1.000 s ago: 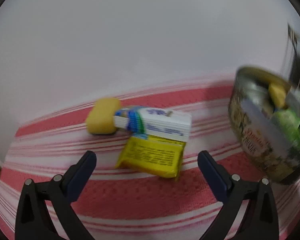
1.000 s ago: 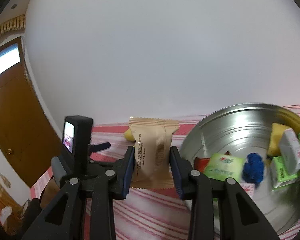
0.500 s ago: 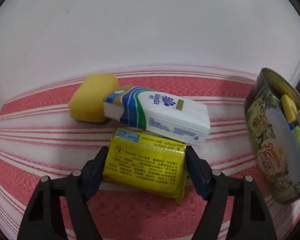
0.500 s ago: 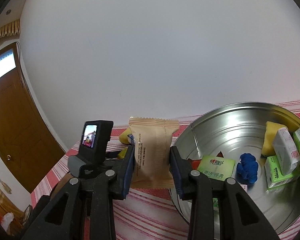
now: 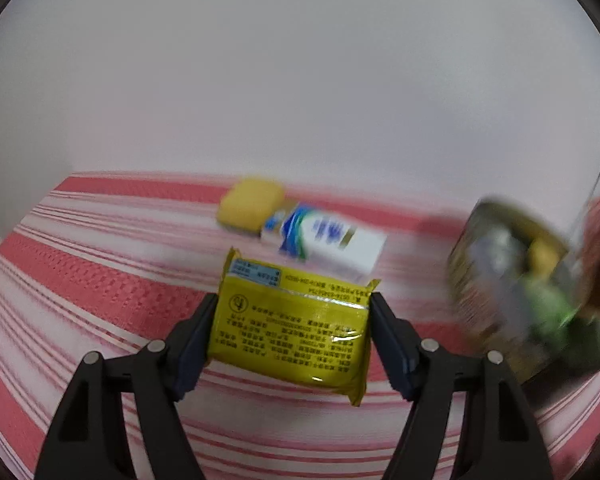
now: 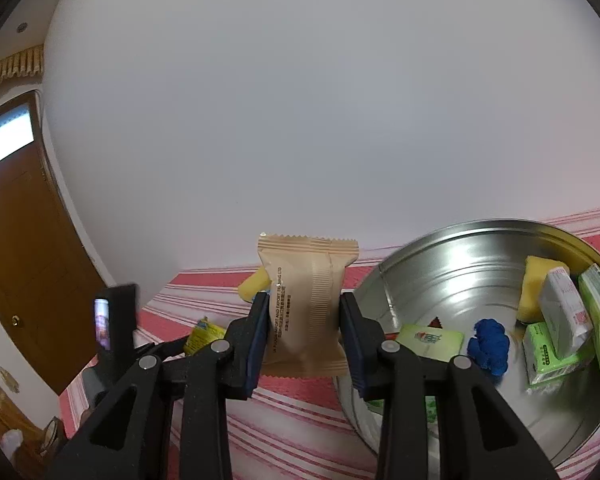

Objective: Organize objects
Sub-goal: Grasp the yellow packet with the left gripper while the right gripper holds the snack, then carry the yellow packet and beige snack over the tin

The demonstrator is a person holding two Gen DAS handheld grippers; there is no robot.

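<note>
Left wrist view: the left gripper [image 5: 291, 322] has its jaws clamped on a yellow packet [image 5: 290, 326], lifted off the red-striped tabletop [image 5: 100, 280]; the packet's long axis runs across, from one jaw to the other. Beyond it lie a yellow sponge [image 5: 250, 205] and a white-blue tissue pack [image 5: 328, 242].

Right wrist view: the right gripper [image 6: 304, 332] grasps a tan wrapper [image 6: 306, 304] upright, long axis vertical, beside the round tin [image 6: 440, 264].
</note>
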